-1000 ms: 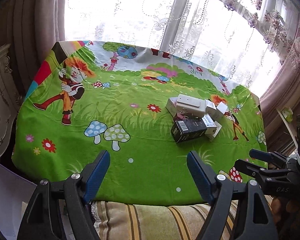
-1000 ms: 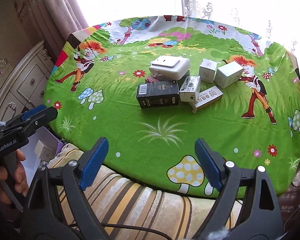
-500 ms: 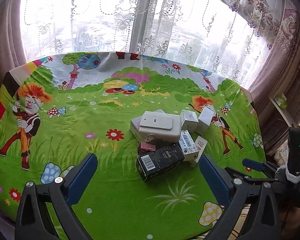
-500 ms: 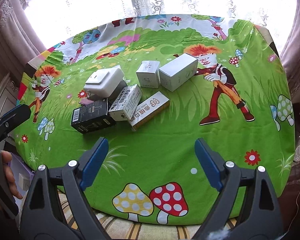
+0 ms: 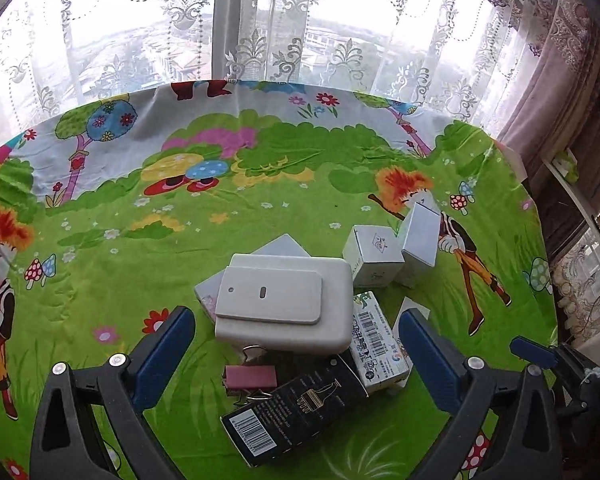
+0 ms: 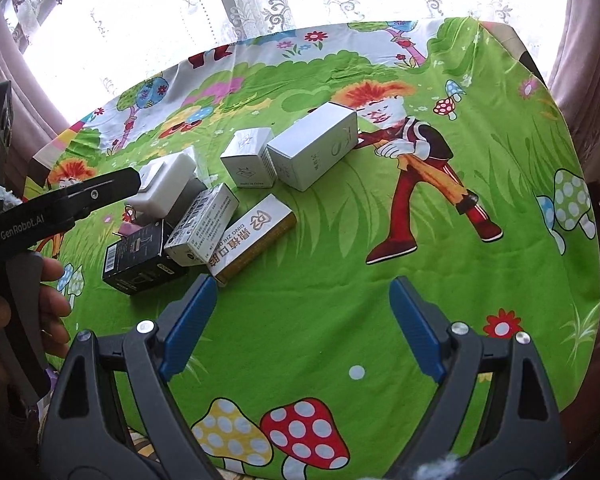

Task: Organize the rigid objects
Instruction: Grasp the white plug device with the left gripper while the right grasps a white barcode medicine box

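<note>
Boxes lie clustered mid-tabletop on the cartoon-printed green cloth. Nearest the left hand-held gripper, whose jaws have just been opening and now stand wide and empty, is a rounded white plastic case with a flat white slab on top. It looks light, stiff and smooth (likely slippery); grip its short sides. Its long axis runs left to right. The right hand-held gripper also gapes wide and empty, just short of the gold-and-white carton, which lies aslant.
</note>
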Available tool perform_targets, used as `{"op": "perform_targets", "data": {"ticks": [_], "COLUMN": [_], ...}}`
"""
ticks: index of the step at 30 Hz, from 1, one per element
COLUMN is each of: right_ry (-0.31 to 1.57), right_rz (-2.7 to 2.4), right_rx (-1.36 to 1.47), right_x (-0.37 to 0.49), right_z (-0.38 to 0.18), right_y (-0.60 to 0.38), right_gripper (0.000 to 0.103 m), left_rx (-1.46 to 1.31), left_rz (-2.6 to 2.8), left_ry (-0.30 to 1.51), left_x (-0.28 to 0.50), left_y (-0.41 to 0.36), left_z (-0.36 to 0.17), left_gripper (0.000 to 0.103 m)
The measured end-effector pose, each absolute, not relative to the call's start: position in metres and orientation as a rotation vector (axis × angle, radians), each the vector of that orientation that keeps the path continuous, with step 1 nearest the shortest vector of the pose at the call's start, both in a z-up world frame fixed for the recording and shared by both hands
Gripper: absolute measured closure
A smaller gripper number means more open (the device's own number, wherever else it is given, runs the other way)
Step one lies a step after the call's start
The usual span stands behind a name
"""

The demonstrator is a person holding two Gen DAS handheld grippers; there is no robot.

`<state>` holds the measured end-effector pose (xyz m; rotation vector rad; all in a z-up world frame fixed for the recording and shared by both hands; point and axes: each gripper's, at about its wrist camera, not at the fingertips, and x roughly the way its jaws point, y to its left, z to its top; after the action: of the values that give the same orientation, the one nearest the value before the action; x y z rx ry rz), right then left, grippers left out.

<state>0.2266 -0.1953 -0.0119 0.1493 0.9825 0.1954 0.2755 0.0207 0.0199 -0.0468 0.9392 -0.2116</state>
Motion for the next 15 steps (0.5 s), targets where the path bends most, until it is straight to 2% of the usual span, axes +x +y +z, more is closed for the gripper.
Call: {"op": "perform_targets", "data": {"ticks": [13,14,15], "right_ry": [0.972,0.972,0.973], "right_rz": [0.238,0.241,0.244], "right_rx": [0.086,0.084,0.082], "right_x": [0.236,0.236,0.237], "right_z": [-0.014,-0.014,-0.014], "right_y": [-0.182,-0.181,-0.180], "right_gripper": [0.013,0.013,0.013], "left_rx": [0.007,0.013,0.019], "left_rz": [-0.238,-0.239,-0.246], "left_ry": [1.007,1.009,1.011], "left_x": [0.304,0.305,0.305], "left_y": [0.014,0.013,0.012], "left_z": [-0.006,-0.007,-0.008], "left_gripper": [0.001,0.001,0.009]}}
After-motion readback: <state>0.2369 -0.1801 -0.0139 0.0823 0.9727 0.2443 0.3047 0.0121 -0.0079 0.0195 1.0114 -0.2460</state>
